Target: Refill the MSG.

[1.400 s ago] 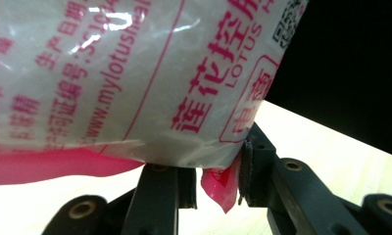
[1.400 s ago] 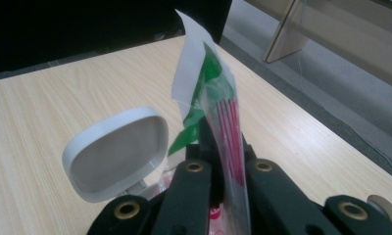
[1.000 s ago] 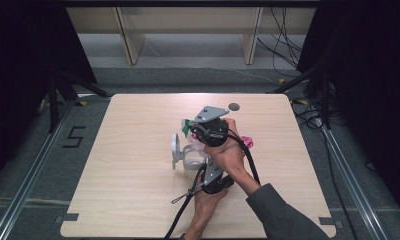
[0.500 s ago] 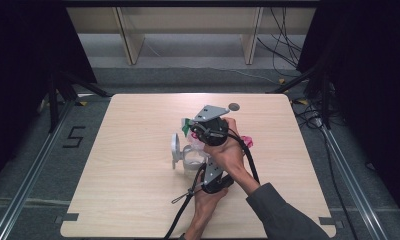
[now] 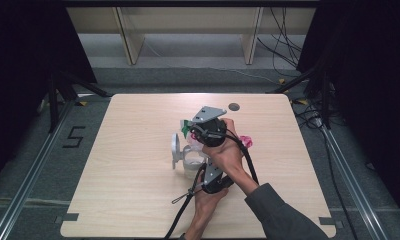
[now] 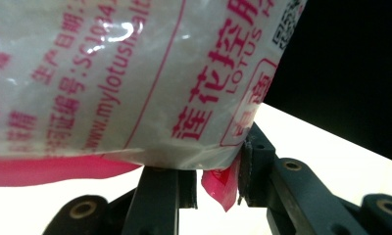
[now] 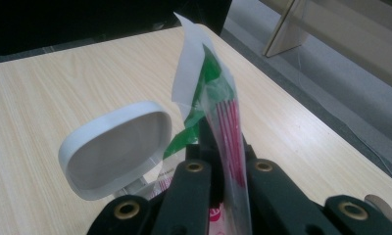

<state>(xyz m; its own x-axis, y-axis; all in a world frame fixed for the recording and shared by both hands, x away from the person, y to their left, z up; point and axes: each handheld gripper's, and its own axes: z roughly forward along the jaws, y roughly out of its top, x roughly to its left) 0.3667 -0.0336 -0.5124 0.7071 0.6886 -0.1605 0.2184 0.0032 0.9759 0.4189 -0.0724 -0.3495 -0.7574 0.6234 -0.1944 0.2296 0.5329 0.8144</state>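
While the right gripper (image 7: 223, 171) is clamped on the bag's (image 7: 218, 112) upper edge, a lower corner is pinched by the left gripper (image 6: 218, 183). The bag is thereby held taut over the container (image 5: 190, 160) at mid-frame, probably for pouring. White granules and pink print are seen.

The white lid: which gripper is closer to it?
Right. The right gripper pinches the bag top just beside the lid; the left gripper clamps the bag's bottom corner, farther off.
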